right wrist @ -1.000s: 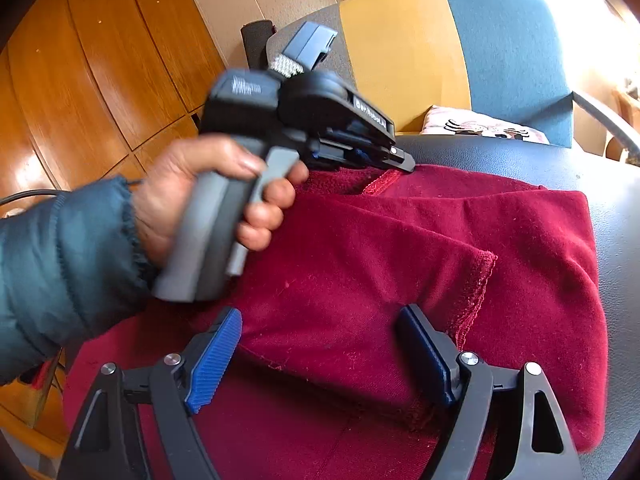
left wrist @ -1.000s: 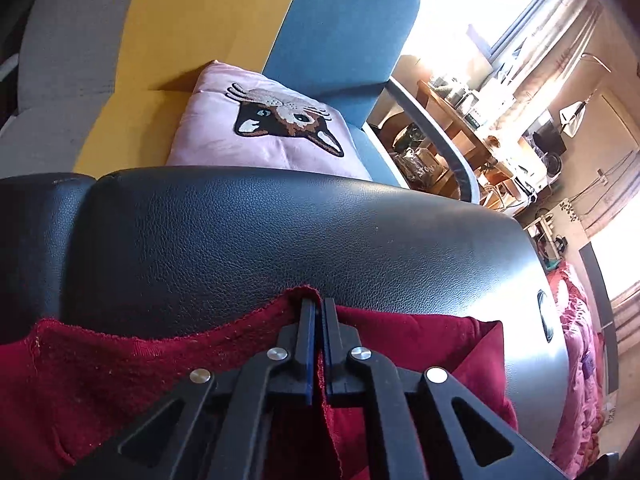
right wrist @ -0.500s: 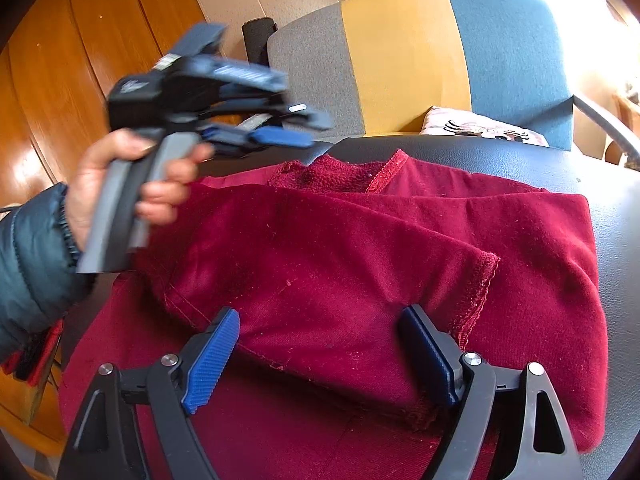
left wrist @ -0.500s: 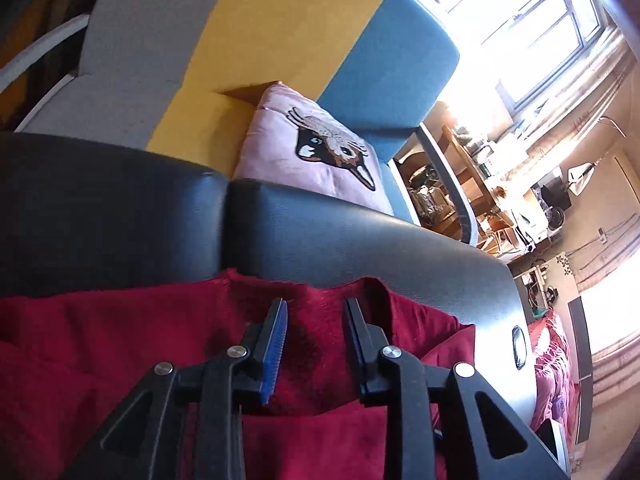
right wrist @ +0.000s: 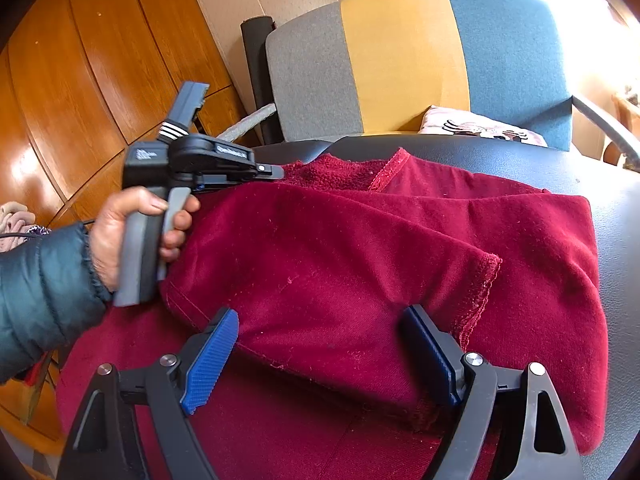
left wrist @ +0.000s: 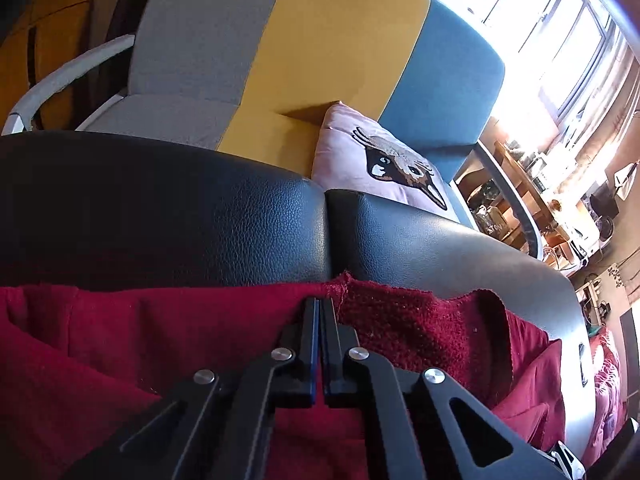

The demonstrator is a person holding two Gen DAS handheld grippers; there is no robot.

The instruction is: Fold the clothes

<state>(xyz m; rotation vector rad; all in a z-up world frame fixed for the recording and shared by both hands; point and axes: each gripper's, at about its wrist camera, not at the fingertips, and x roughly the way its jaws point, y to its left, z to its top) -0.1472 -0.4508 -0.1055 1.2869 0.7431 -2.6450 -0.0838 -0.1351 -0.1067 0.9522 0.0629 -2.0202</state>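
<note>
— Where is the red top [right wrist: 360, 264] lying?

— It is lying across the black seat [right wrist: 580, 168], long way side to side, with its neck by the far edge.

— What are the tongs doing?

— The left gripper [left wrist: 320, 312] is pinching shut at the far-left edge, maybe on cloth. The right gripper [right wrist: 320, 344] is staying wide apart over the near fold.
</note>
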